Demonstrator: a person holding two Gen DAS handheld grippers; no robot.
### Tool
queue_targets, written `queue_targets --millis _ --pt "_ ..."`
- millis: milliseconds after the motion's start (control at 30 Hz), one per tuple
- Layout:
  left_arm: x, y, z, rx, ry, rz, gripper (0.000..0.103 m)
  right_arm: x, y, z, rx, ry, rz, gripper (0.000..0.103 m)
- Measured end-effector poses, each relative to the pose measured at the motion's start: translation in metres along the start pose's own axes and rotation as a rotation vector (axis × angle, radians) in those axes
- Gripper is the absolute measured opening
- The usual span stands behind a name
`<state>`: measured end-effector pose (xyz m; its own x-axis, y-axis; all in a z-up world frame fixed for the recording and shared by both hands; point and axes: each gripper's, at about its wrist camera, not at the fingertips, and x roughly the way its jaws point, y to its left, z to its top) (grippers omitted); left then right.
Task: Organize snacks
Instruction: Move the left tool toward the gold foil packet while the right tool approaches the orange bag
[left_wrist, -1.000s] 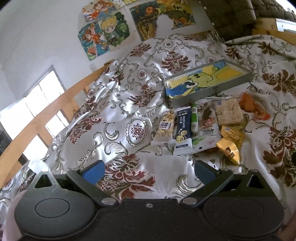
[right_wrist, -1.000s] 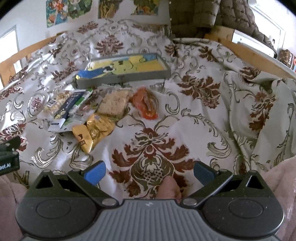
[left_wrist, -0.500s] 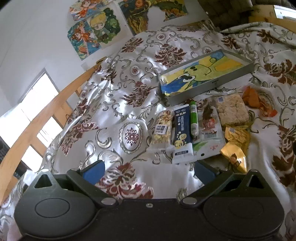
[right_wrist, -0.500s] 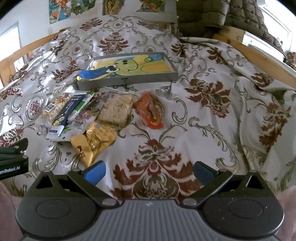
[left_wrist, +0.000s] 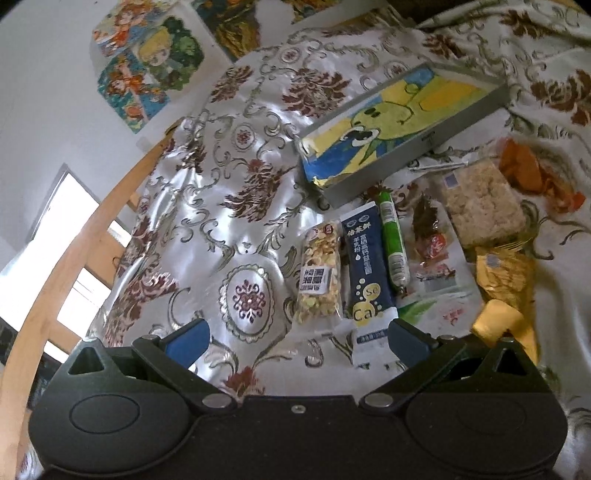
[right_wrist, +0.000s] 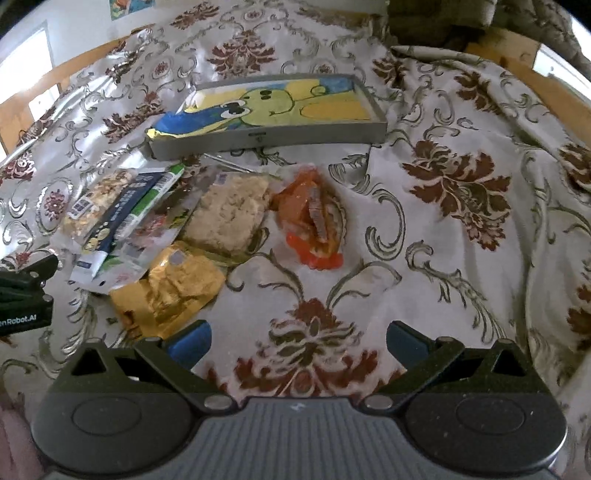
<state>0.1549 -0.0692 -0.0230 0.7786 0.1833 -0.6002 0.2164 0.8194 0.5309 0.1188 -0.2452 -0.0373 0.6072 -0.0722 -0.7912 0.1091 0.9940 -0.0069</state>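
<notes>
Several snack packets (right_wrist: 177, 236) lie bunched on the bedspread (right_wrist: 461, 229) at ten o'clock of the right gripper (right_wrist: 297, 339), just before the grey tray (right_wrist: 266, 138). Both it and the left gripper (left_wrist: 297, 338) are spread wide, holding nothing. Overlapping, slippery wrappers could cause pinching two at once, or snagging cloth.

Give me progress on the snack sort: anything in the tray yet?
Done: nothing visible. The grey tray holds only its cartoon liner. In hand: nothing; the left gripper and right gripper are both open and empty, near the pile. Left: every snack lies on the bedspread, including the nut bar, navy sachet, green stick, rice cake, gold packet and orange packet.
</notes>
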Motion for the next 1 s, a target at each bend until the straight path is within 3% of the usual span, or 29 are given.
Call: queue_targets --millis 367,667,1000 --pt "0.030 -0.017 0.015 0.107 -0.033 -0.088 0.102 0.029 -0.003 0.025 -0.186 -0.050 0.018 0.103" --pt "0.028 -0.037 0.018 0.130 -0.095 -0.120 0.102 0.045 -0.008 0.031 -0.170 -0.035 0.013 0.103" --pt "0.023 -0.044 0.015 0.127 -0.147 -0.210 0.102 0.054 -0.010 0.037 -0.205 -0.032 -0.044 0.103"
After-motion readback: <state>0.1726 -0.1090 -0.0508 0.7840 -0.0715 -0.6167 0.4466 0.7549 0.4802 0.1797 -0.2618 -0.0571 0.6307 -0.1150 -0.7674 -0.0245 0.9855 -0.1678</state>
